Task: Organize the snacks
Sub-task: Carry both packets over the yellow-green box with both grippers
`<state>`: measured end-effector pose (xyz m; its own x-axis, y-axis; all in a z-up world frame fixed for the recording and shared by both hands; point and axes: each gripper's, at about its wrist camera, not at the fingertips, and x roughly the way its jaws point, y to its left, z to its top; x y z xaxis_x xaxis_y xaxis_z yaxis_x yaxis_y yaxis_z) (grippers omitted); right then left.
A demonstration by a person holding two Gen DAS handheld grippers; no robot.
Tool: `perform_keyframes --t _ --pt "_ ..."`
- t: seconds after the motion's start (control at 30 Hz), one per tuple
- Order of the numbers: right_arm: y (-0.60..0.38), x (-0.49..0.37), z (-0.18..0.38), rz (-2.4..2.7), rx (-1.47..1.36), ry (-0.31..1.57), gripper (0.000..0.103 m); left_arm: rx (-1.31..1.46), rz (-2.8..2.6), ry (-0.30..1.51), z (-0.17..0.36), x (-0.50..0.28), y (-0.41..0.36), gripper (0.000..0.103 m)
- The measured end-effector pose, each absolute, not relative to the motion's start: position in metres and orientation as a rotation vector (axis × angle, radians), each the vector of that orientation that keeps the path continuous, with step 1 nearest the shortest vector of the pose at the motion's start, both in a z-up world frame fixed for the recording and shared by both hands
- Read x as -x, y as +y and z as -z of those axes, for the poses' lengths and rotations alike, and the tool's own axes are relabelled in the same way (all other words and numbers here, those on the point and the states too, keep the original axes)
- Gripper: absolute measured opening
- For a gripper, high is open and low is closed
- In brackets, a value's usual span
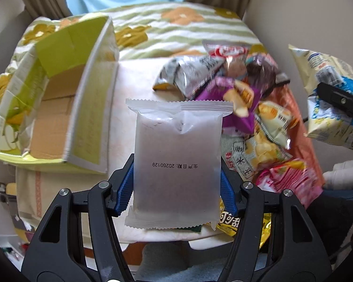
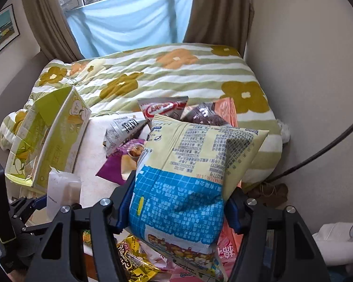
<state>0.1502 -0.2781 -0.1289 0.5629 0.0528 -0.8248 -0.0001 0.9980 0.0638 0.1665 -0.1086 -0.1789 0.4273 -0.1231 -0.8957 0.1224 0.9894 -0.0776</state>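
Note:
My left gripper [image 1: 176, 164] is shut on a frosted white packet [image 1: 176, 145] with a printed date, held up above the table. The same packet [image 2: 61, 192] shows at the lower left of the right wrist view. My right gripper [image 2: 181, 188] is shut on a cream and blue snack bag [image 2: 195, 155], lifted over the pile; the left wrist view catches that bag [image 1: 327, 75] at its far right. A heap of mixed snack bags [image 1: 235, 87] lies on the white table top [image 1: 120, 117]. An open yellow-green cardboard box [image 1: 91, 89] stands at the left, its inside bare.
Behind the table lies a bed with a green-striped flowered quilt [image 2: 176, 75]. Brown curtains [image 2: 218, 11] and a blue cloth frame the window. A beige wall [image 2: 306, 70] and a dark cable [image 2: 317, 155] are at the right. More snack packets [image 2: 134, 258] lie at the table's near edge.

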Motion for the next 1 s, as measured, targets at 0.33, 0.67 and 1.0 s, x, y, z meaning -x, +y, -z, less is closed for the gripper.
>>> perform_keyframes --t 0.33,0.67,1.0 --pt "-0.183 -0.166 0.095 -0.155 -0.005 0.881 0.06 0.038 0.055 0.979 0.11 -0.175 -0.023 0.059" --pt "-0.054 -0.192 0.108 -0.234 -0.035 0.905 0.06 0.005 0.047 1.01 0.116 -0.215 0.102 0.059" --pt "0.021 -0.215 0.15 -0.197 -0.027 0.989 0.06 -0.085 0.12 1.122 0.171 -0.262 0.159 0.059"
